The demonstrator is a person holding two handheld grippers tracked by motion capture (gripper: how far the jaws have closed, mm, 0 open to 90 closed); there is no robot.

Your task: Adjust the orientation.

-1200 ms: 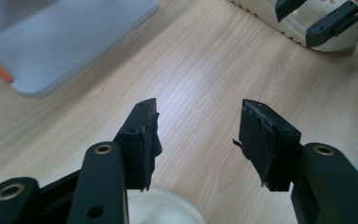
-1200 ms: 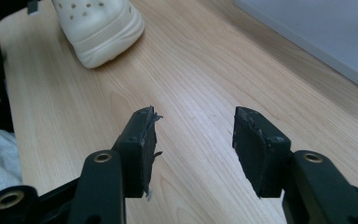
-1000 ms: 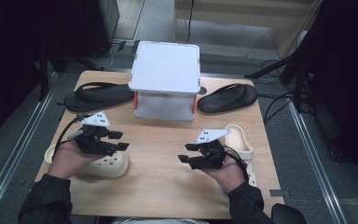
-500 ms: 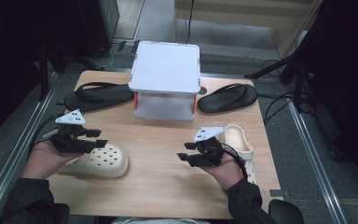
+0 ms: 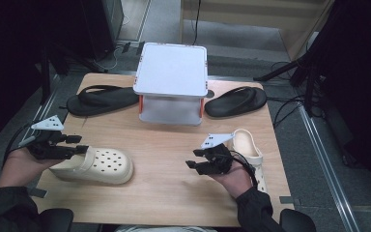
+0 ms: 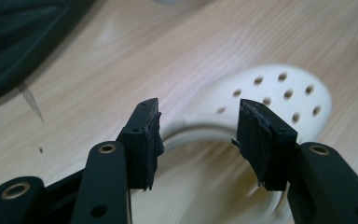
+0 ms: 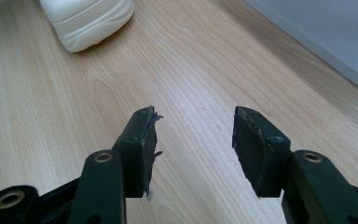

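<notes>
Wooden table (image 5: 174,145): carries everything, pale grain under both my hands.
Box (image 5: 172,82): white, lidded, at the far middle.
Black sandals: one (image 5: 101,99) left of the box, one (image 5: 235,100) right of it.
Cream clog (image 5: 101,166): near left, holed toe pointing right.
Second clog (image 5: 249,147): just beside my right hand.
Left gripper (image 5: 79,144): at the cream clog's heel opening, jaws apart, gripping nothing.
Right gripper (image 5: 193,158): over bare wood, jaws apart, empty.
</notes>
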